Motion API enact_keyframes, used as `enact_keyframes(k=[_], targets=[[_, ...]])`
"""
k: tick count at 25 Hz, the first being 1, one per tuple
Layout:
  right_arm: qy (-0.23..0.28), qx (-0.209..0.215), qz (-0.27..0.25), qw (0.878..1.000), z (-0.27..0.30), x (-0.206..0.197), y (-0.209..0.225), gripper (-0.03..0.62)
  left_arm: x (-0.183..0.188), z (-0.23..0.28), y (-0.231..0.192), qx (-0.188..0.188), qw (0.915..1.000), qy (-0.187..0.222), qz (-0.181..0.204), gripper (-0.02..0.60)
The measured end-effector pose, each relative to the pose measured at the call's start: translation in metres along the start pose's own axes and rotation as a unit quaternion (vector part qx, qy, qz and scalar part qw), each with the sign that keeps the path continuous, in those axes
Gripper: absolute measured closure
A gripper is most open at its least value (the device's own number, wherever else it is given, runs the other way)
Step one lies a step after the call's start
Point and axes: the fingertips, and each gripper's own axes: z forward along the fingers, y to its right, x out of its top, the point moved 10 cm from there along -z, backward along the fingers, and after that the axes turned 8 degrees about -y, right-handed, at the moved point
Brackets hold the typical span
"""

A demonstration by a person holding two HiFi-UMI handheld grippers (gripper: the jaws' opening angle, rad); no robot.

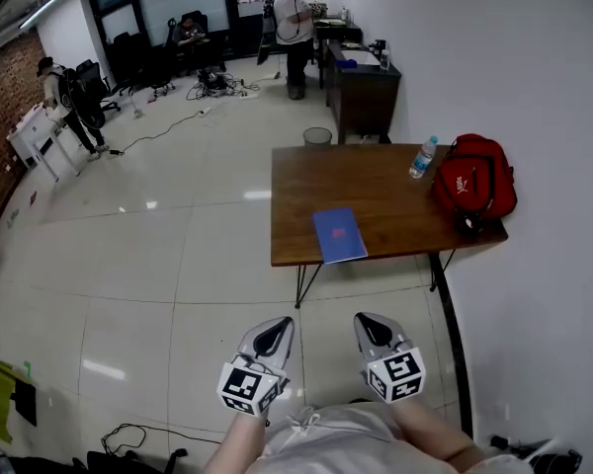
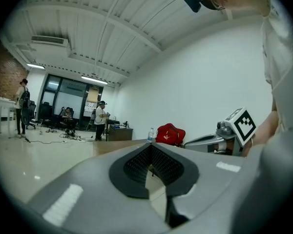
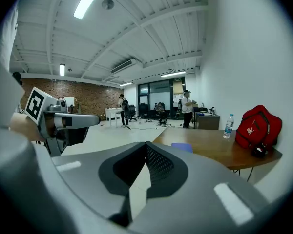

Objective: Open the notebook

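Note:
A closed blue notebook (image 1: 339,234) lies flat near the front edge of a brown wooden table (image 1: 376,181); in the right gripper view the notebook (image 3: 184,147) shows as a blue sliver on the table's near end. My left gripper (image 1: 274,336) and right gripper (image 1: 373,328) are held close to the body, over the floor, well short of the table. Both point toward it. The left gripper (image 2: 149,147) has its jaws shut with nothing between them, and so does the right gripper (image 3: 146,145).
A red bag (image 1: 474,178) and a water bottle (image 1: 423,157) stand at the table's right end by the white wall. Beyond the table are a bin (image 1: 317,137), a dark desk (image 1: 361,82) and a standing person (image 1: 295,28). Cables lie on the floor far left.

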Motion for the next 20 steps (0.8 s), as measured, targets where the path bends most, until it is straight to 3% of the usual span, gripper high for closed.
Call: enact_keyframes(k=[10,14,20], targets=[[-0.014,-0.008,0.002,1.0,0.017,-0.002,-0.004,0.585,-0.008,0.002,-0.015,-0.009,0.9998,-0.01,-0.012,0.577],[-0.011,-0.02,-0.026,0.999,0.031,-0.001,0.013,0.586,-0.01,0.021,-0.023,-0.009,0.9998,-0.018,-0.008,0.577],[-0.031,-0.008,-0.015,0.999,0.067,-0.004,0.054,0.585,-0.018,0.065,-0.04,0.002,0.9988,-0.043,-0.022,0.577]])
